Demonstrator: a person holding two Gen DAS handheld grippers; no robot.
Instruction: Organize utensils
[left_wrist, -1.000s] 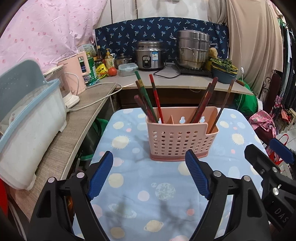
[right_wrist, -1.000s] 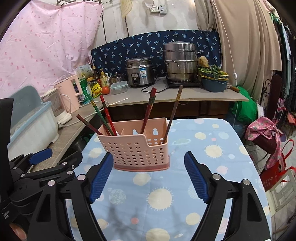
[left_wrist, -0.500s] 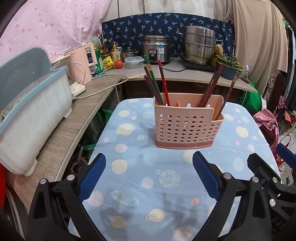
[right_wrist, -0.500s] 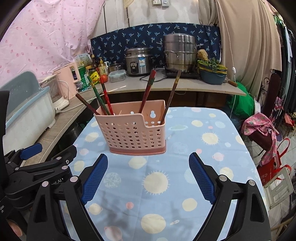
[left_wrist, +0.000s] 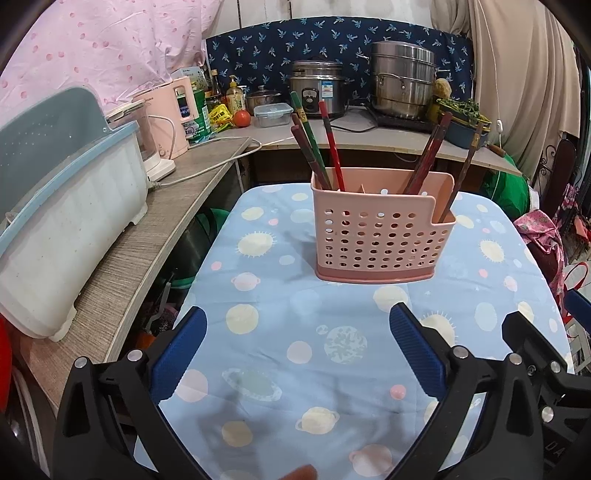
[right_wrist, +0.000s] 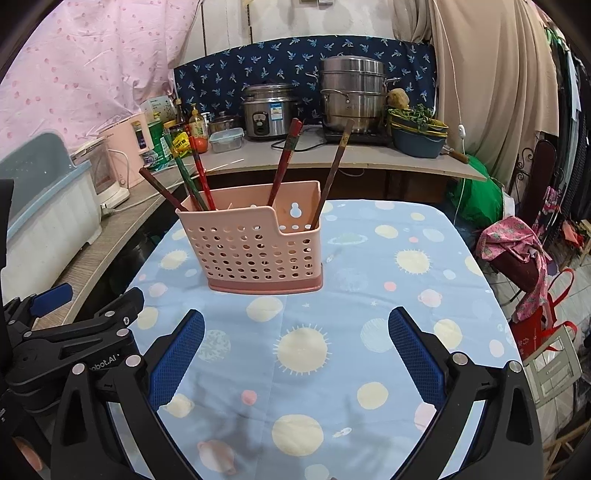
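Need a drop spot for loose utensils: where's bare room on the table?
Free: tablecloth between pink caddy and both opening, empty grippers, left gripper, right gripper; also right of the caddy to the edge. Crowded: back counter with pots.

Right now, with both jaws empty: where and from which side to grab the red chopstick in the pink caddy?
Take the red chopstick on its bare upper shaft, above the caddy rim. It leans up and away toward the counter, with a green one close beside it on its left, so come from above and the right, probably with the left gripper, whose jaws are opening and empty.
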